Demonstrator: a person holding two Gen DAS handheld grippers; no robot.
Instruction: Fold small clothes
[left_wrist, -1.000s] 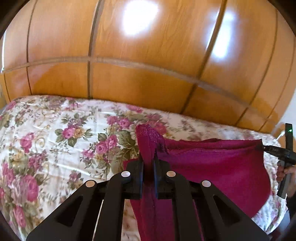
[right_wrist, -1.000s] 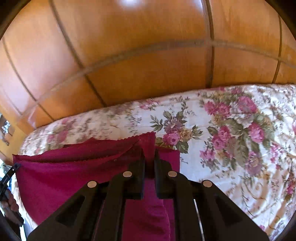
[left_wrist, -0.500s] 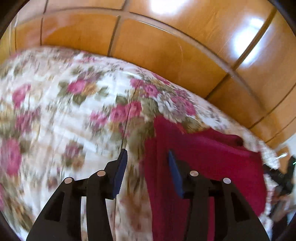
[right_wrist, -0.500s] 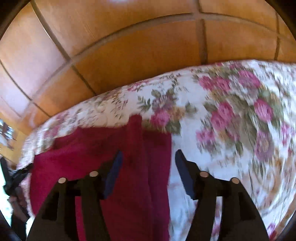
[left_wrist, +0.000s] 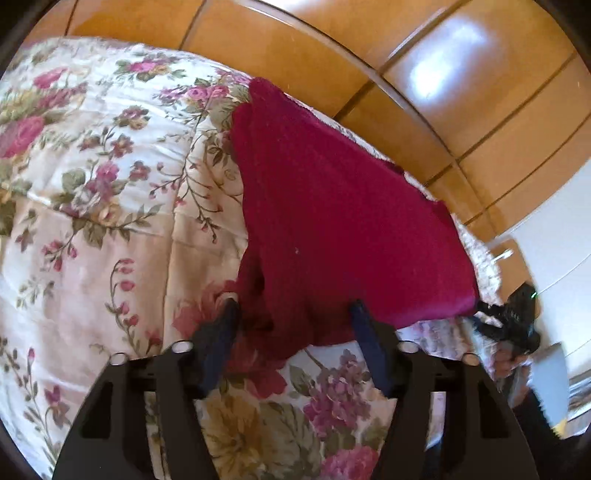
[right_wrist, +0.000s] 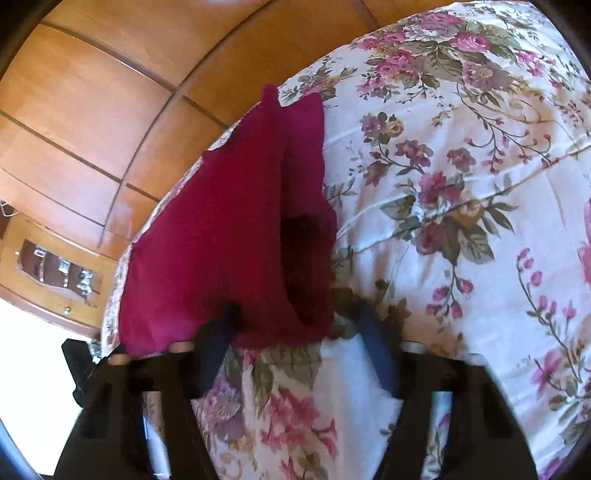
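Floral bedspread (left_wrist: 103, 206) fills both views, backed by glossy wooden panels (left_wrist: 461, 110). Crimson garment (left_wrist: 332, 221) lies folded flat on it (no containers around). Left gripper (left_wrist: 295, 325) spreads, jaws opening, near hem between them unpinched; right gripper (right_wrist: 295, 328) is closing, its pads not pressing the cloth.

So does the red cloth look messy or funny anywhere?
A bit. The red cloth lies folded on the flowery bedspread, but its near edge is rumpled and gapes open, not flat. Nothing looks torn or spilled.

Folded crimson garment (left_wrist: 332, 206) on bedspread
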